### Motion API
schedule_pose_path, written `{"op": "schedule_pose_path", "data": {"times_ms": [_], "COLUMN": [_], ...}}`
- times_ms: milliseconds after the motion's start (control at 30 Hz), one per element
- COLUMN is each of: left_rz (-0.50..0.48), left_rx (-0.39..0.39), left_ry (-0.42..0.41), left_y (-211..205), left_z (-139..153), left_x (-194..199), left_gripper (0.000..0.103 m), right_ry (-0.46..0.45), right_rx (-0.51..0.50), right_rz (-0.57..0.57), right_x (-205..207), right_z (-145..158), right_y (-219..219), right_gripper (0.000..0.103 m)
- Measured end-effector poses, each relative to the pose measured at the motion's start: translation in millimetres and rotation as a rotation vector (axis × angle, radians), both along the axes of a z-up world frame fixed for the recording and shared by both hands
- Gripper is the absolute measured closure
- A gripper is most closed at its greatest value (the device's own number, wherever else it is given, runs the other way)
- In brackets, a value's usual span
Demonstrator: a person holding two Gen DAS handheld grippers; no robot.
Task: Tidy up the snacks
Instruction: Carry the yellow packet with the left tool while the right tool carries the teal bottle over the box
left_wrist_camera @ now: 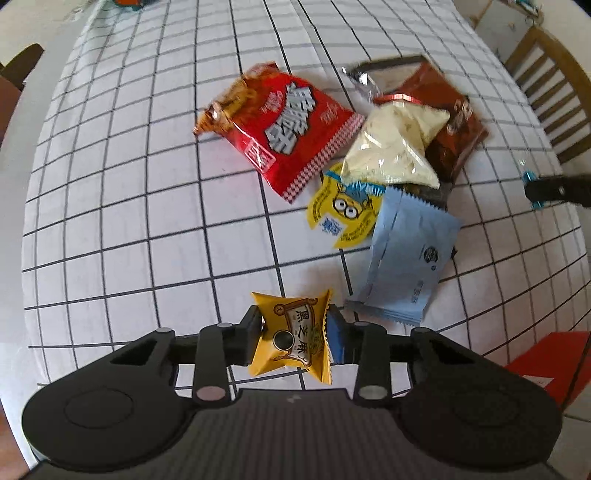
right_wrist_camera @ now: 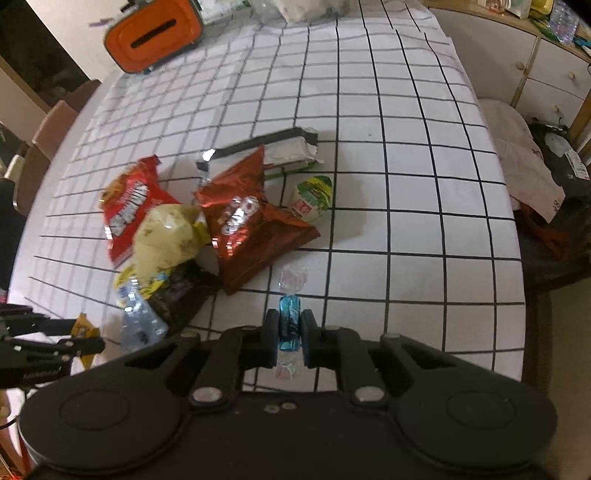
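Observation:
My left gripper (left_wrist_camera: 293, 330) is shut on a small yellow sesame snack packet (left_wrist_camera: 291, 338), held above the checked tablecloth (left_wrist_camera: 129, 221). Ahead lie a red snack bag (left_wrist_camera: 284, 129), a pale clear bag (left_wrist_camera: 395, 147), a brown bag (left_wrist_camera: 454, 129), a yellow Minion pack (left_wrist_camera: 343, 210) and a light blue packet (left_wrist_camera: 406, 258). My right gripper (right_wrist_camera: 290, 328) is shut on a blue wrapped candy (right_wrist_camera: 289, 321). The pile shows to its left: the red bag (right_wrist_camera: 129, 210), the pale bag (right_wrist_camera: 166, 236), a shiny red-brown bag (right_wrist_camera: 247, 225), a green-white egg-shaped snack (right_wrist_camera: 312, 197).
An orange box (right_wrist_camera: 155, 33) stands at the table's far end. A white-and-black packet (right_wrist_camera: 280, 151) lies behind the pile. A wooden chair (left_wrist_camera: 546, 85) stands at the table's right side. A cabinet (right_wrist_camera: 546, 70) and a chair with clutter (right_wrist_camera: 535, 177) are right of the table.

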State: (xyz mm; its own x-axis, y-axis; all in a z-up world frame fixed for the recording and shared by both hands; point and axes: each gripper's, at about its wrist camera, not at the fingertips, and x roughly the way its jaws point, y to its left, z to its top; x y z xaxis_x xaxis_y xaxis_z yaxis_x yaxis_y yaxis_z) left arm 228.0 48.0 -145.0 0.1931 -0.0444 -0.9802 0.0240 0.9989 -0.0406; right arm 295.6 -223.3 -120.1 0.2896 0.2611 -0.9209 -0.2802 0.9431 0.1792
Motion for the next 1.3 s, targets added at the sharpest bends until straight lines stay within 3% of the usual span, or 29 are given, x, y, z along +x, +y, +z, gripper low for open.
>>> {"op": "schedule_pose_path", "data": {"times_ms": [467,800,1033,1300], "left_rz": [0.018,-0.023,-0.030,-0.048], "left_rx": [-0.050,-0.057,-0.063,-0.046], "left_ry": [-0.129,-0.185,-0.162,-0.058], "left_y": [-13.1,-46.1,-70.7,-97.0], "left_z": [71.6,112.8,112.5,79.0], "left_x": [-31.6,-87.2,-123.7,-152.7], "left_gripper": [0.067,0.067,0.067,0.067], "right_ry": [-0.064,-0.073,-0.019,0.091], "right_rx": [0.105,0.156,0.174,0.151], "right_rz": [0.088,0.178,0.233,0.264], "right_x": [-55.9,-118.4,-156.3,-187.9], "right_z": [66.4,102.0,96.4,55.2], "right_y": [-11.9,-25.3,-22.9,-13.9], "right_gripper": [0.092,0.092,0.092,0.092]}}
